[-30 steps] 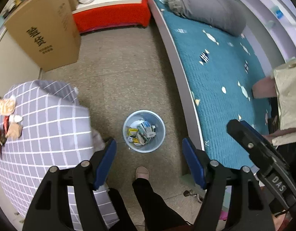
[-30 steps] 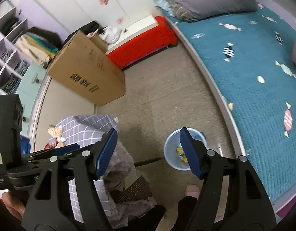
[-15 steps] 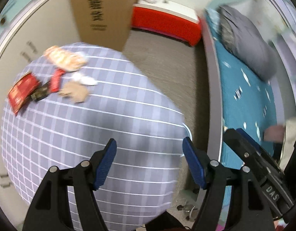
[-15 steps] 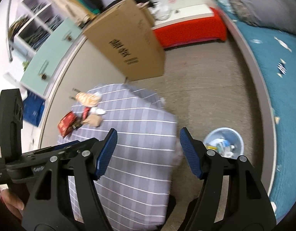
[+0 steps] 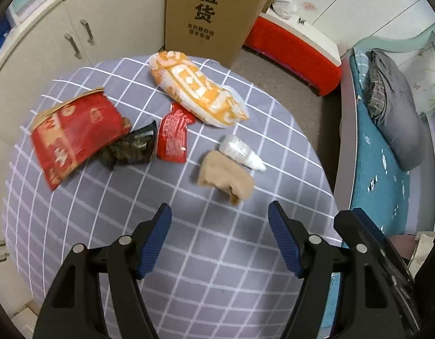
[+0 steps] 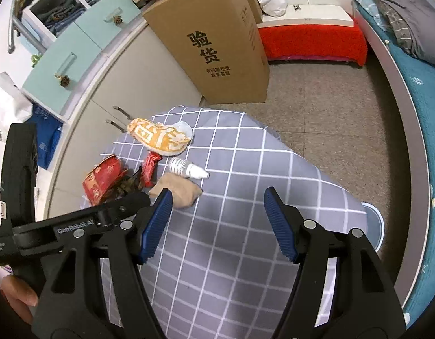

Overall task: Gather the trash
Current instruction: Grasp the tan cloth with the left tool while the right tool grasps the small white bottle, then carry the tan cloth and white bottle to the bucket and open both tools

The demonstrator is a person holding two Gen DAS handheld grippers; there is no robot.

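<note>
My left tongs (image 5: pixel 219 220) hang wide, nothing between them, low centre of the frame over the grey checked surface (image 5: pixel 189 254). My right tongs (image 6: pixel 217 206) are wide and empty too, also low centre. Trash sits in a cluster on the surface, upper left of both views: orange-white bag (image 5: pixel 195 89) at top, red bag (image 5: pixel 73 135) far left, dark wrapper (image 5: pixel 130 148) touching it, small red packet (image 5: pixel 172 138) beside that, white bottle (image 5: pixel 240 152) lying on its side, crumpled tan paper (image 5: pixel 224 176) just below it, nearest my left tongs. Bin (image 6: pixel 375 223) peeks out past the surface's right edge. Cardboard box (image 6: pixel 217 42) stands behind, bed (image 6: pixel 423 113) on the right.
</note>
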